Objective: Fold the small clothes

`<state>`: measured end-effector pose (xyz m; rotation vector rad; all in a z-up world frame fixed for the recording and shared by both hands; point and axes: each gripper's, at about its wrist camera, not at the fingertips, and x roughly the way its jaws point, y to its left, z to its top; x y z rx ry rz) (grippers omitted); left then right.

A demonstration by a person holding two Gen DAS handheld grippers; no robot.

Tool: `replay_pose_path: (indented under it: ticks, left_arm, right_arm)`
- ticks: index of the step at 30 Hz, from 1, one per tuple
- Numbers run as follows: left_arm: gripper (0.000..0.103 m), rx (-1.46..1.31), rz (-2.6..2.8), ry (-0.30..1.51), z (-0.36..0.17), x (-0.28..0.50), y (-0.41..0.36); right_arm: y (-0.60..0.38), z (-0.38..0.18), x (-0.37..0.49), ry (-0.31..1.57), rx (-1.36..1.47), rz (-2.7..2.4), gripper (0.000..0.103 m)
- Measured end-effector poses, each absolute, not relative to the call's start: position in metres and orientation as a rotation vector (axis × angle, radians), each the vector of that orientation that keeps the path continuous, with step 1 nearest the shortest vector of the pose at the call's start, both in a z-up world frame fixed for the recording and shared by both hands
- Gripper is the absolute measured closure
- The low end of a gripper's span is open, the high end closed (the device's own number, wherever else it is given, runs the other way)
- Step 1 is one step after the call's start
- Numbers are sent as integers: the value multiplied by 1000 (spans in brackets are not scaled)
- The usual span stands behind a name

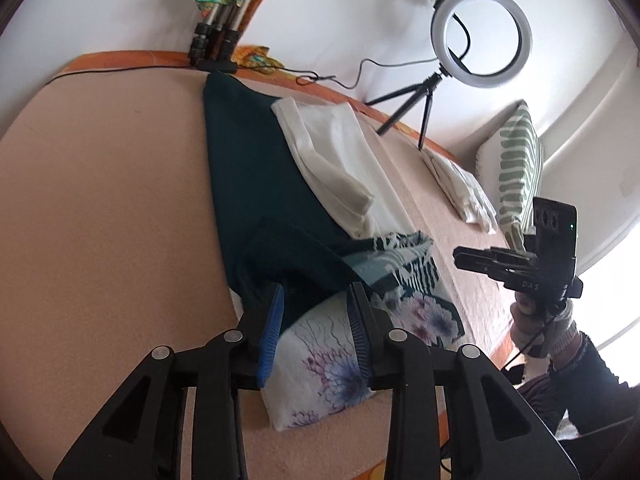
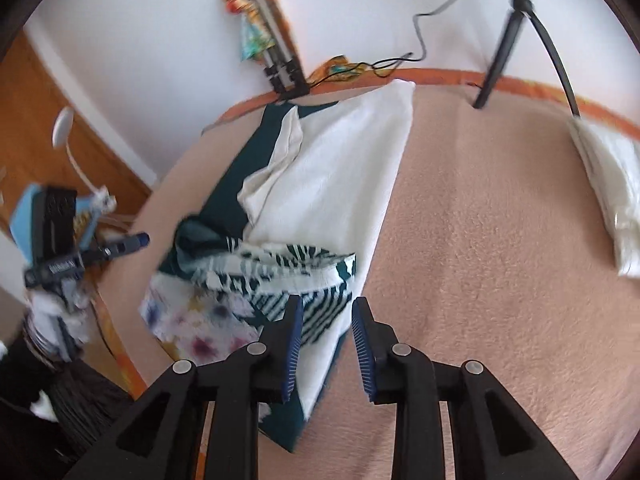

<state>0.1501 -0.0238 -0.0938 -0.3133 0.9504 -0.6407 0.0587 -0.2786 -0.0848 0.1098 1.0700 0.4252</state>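
Over the dark green garment (image 1: 248,184), my left gripper (image 1: 316,300) and right gripper (image 2: 326,312) both stand apart, holding nothing. Between the left pads lies the floral cloth (image 1: 332,364); a white garment (image 2: 332,168) rests on the green one.

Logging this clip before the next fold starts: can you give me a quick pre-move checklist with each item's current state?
1. Left claw open, pads apart: ok.
2. Right claw open, nothing pinched: ok.
3. Floral cloth lies flat for gripping: not ok, bunched over the dark green garment.
4. White garment clear of the pile: not ok, it overlaps.
5. Folded white stack set apart: ok.
6. Cloth edges all visible: cannot tell.
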Motion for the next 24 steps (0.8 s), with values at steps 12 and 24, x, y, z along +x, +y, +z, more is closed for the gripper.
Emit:
replay_pose_path:
  ticks: [12,24]
  left_arm:
    - [74,-251,-813,1038,-97,136,-108]
    - [75,-97,-924,1028,-112,135,-210]
  right_arm:
    - [-250,-108,78,999,-262,371,72]
    - [-248,-109,90,953,-390,595,81]
